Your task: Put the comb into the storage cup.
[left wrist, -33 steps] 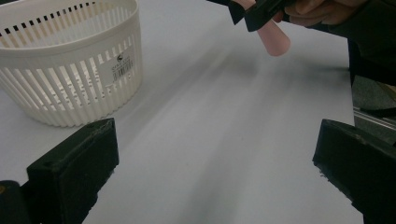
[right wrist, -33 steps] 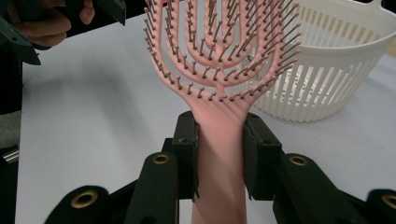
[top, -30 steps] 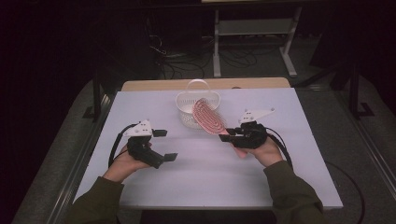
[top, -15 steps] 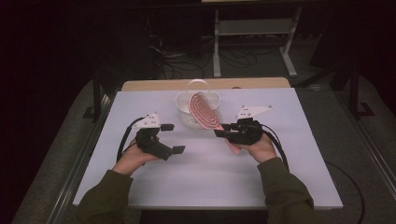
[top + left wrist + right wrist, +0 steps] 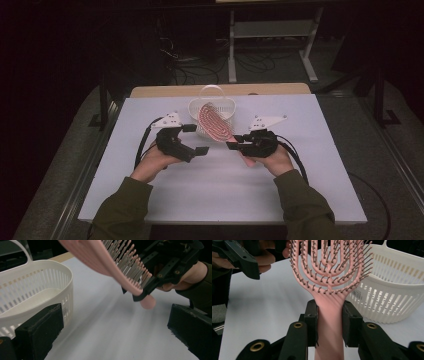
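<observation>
A pink hairbrush point(image 5: 215, 122) with a vented head point(image 5: 329, 265) is held up off the table, head tilted over the front of the white slotted basket point(image 5: 212, 106). My right gripper point(image 5: 233, 144) is shut on its handle point(image 5: 329, 322), bristles facing the camera. My left gripper point(image 5: 196, 139) is open, just left of the brush and close to the basket's front wall point(image 5: 37, 290), with nothing between its jaws point(image 5: 115, 332). From the left gripper view the brush point(image 5: 120, 262) passes overhead, with the right gripper point(image 5: 170, 267) behind it. The basket point(image 5: 397, 287) looks empty inside.
The white tabletop point(image 5: 300, 190) spreads out in front of both hands. The basket has an upright handle point(image 5: 210, 90) and stands at the table's far middle. The left gripper point(image 5: 239, 257) hangs at the upper left of the right gripper view. Dark floor, cables and a metal frame point(image 5: 270, 30) lie beyond.
My left gripper has moved forward and to the right, toward the basket and brush. The right gripper has shifted slightly left, still holding the brush near the basket.
</observation>
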Demonstrator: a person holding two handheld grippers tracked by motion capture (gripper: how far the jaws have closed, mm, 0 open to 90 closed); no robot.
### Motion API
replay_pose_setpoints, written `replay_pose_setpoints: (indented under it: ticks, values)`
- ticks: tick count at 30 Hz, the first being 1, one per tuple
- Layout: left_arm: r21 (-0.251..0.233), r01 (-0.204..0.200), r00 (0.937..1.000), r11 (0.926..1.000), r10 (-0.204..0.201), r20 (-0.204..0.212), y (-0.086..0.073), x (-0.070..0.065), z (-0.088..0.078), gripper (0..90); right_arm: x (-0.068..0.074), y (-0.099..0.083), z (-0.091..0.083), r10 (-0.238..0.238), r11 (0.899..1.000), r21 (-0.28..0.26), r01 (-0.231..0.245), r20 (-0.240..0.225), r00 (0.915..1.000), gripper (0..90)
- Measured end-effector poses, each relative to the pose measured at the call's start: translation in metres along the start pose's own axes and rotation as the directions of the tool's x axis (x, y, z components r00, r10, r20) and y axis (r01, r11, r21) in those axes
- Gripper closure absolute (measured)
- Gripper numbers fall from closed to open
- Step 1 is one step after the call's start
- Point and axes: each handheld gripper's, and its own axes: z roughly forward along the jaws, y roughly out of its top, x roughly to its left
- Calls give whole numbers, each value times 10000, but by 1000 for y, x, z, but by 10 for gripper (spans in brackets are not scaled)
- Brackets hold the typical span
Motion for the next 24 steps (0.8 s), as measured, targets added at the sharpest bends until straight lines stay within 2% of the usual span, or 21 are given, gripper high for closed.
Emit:
replay_pose_setpoints:
  ticks: [5,10,16,24]
  values:
    - [-219,49,10000,9997,-48,36,4,-2,7,0,3,0,5,-108,9999,15,109,-149,9998,683]
    - [-188,33,10000,9998,-33,11,4,-6,9,0,7,1,6,-240,9997,19,240,-155,9996,683]
    - [-351,221,9996,9991,-228,-186,6,-7,6,0,9,0,5,-275,9996,-22,275,-122,9995,683]
    - [-662,474,9985,9967,-491,-232,8,-5,0,0,13,-2,10,-458,9988,155,459,-77,9989,683]
